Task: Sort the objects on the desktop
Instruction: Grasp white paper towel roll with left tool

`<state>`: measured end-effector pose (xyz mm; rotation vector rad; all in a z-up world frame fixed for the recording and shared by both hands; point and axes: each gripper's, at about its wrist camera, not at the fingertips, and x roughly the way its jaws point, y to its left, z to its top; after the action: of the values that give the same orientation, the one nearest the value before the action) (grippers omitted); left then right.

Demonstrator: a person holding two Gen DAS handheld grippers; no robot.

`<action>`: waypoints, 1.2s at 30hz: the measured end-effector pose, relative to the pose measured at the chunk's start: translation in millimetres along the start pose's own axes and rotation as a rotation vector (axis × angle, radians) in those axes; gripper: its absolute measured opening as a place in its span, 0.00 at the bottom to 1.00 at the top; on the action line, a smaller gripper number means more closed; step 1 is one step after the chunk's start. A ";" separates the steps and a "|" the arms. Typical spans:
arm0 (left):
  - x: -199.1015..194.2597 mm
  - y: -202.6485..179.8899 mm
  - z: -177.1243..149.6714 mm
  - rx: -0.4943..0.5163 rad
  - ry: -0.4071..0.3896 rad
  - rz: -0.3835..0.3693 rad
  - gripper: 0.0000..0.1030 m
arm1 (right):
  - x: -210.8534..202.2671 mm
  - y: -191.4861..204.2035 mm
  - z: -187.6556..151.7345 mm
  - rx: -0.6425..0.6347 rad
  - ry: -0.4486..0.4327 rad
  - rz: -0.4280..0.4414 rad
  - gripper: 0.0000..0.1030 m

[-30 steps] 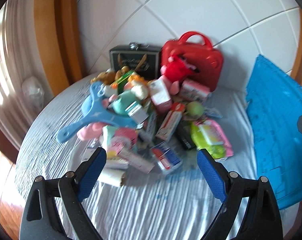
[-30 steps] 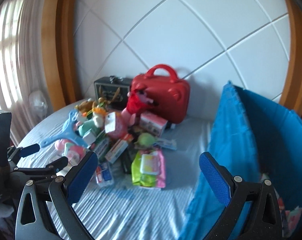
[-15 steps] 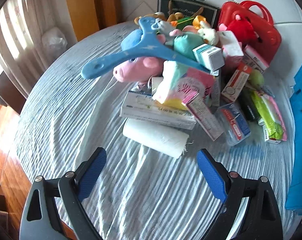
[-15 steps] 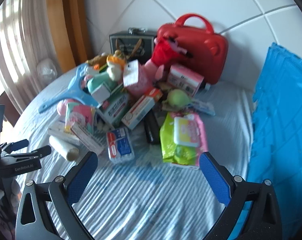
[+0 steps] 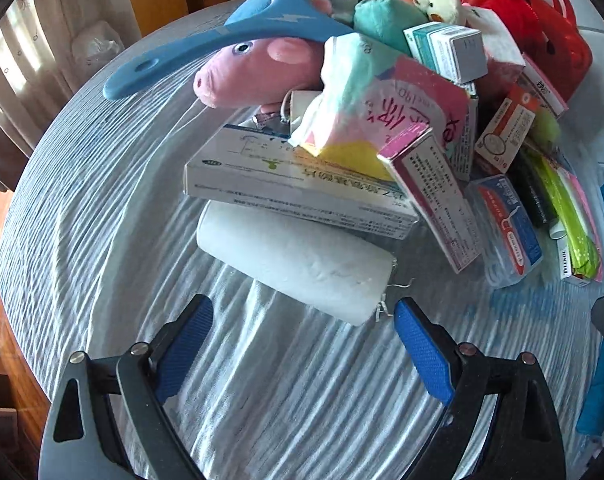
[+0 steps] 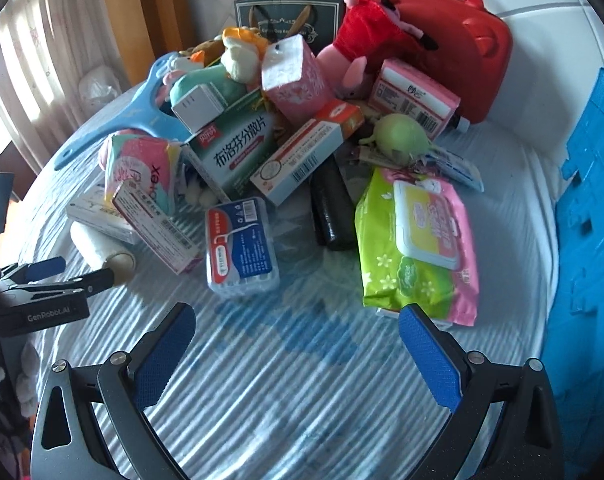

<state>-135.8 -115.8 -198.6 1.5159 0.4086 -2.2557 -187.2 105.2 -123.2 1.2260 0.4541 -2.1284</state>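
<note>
1. Left wrist view: the left gripper (image 5: 302, 344) has its fingers spread wide and empty, just short of one white paper roll (image 5: 298, 264) lying on its side on the striped tablecloth (image 5: 82, 208).
2. One long white box (image 5: 286, 180) rests across the roll.
3. Right gripper (image 6: 298, 354) also gapes wide, empty, before one floss-pick box (image 6: 241, 246) and one wet-wipes pack (image 6: 416, 242).

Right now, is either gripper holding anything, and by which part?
Nothing is held. The left gripper is open just short of the white roll; the right gripper is open over bare cloth.
</note>
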 end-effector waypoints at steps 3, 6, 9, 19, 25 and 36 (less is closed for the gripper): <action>1.0 17.6 -1.7 -0.027 0.012 0.010 0.90 | 7.8 1.8 2.0 -0.003 0.013 0.008 1.00; -2.6 39.7 -7.1 -0.038 0.011 0.059 0.90 | 13.3 7.6 3.3 -0.007 0.024 0.024 1.00; -6.5 64.7 -15.8 -0.054 0.016 0.108 0.90 | 16.6 16.3 4.8 -0.018 0.031 0.039 1.00; -27.9 135.1 -31.4 -0.178 0.003 0.157 0.90 | 28.3 59.7 11.6 -0.079 0.050 0.076 1.00; -39.8 110.8 -3.9 -0.134 -0.056 0.086 0.90 | 39.1 85.4 17.0 -0.128 0.065 0.089 1.00; 18.9 79.9 26.4 -0.004 0.026 -0.030 0.72 | 63.1 128.1 24.4 -0.222 0.106 0.104 1.00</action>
<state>-125.9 -201.0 -208.1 1.5481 0.4468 -2.2590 -140.0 -25.7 -163.2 1.2110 0.6411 -1.8761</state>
